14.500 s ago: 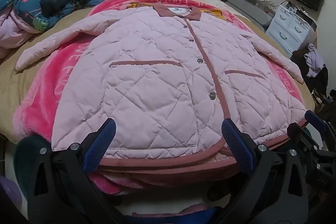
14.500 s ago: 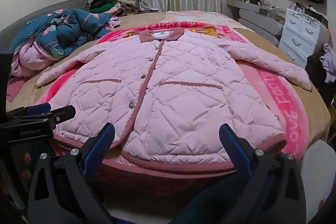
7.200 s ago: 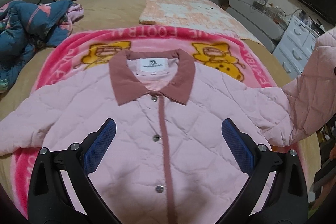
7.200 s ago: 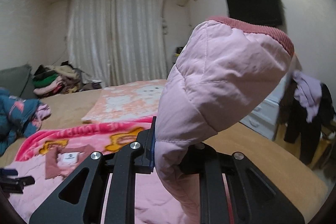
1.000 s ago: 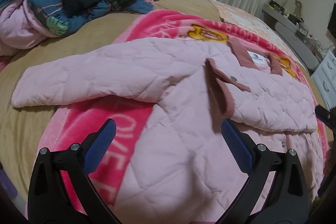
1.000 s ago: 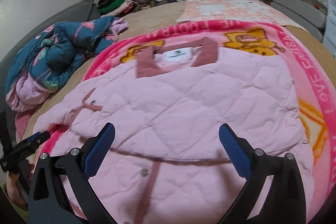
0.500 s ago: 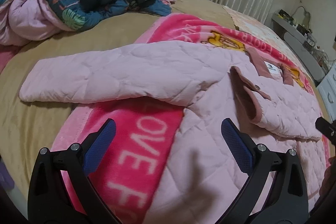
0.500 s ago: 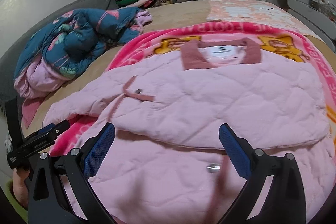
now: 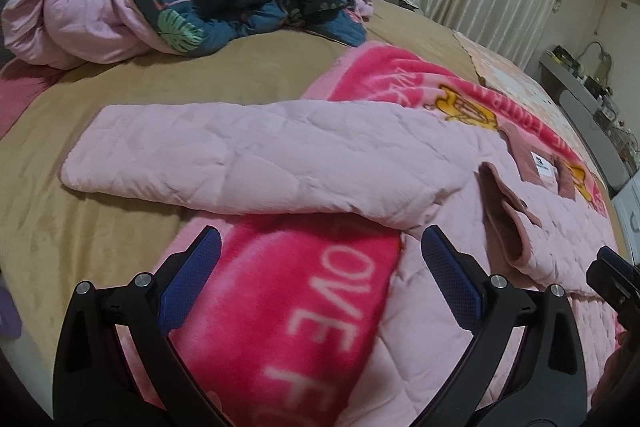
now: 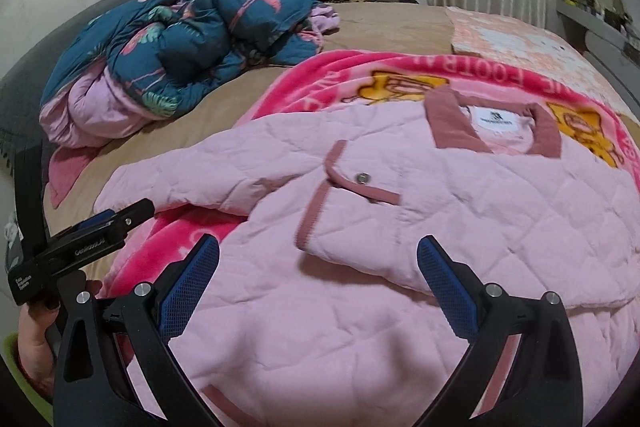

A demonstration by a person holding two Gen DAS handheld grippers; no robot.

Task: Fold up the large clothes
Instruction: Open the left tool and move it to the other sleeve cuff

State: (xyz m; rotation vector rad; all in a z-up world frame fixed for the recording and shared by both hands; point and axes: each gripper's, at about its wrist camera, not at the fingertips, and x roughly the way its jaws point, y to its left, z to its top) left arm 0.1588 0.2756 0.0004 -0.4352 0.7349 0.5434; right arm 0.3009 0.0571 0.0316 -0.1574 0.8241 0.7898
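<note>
Jacket (image 10: 400,227) flat on the bed, one sleeve in, one to go.

Pink quilted jacket lies front-up on the pink blanket (image 9: 280,287), collar (image 10: 452,127) at 12 o'clock w/ label showing. Folded sleeve (image 10: 360,223) sits across the chest, cuff pointing to 9 o'clock, prob. laid there to square the body up. Other sleeve (image 9: 248,155) stretches out at 10 o'clock in left wrist view, off the blanket onto the tan sheet (image 9: 100,227). Left gripper (image 9: 320,255) hovers just short of it, fingers wide, nothing held; looks lined up to grab that sleeve next. Right gripper (image 10: 318,259) hangs over the lower body, fingers wide too, empty. Blue duvet (image 10: 192,35) heaped well apart at 10 o'clock, out of the way.
</note>
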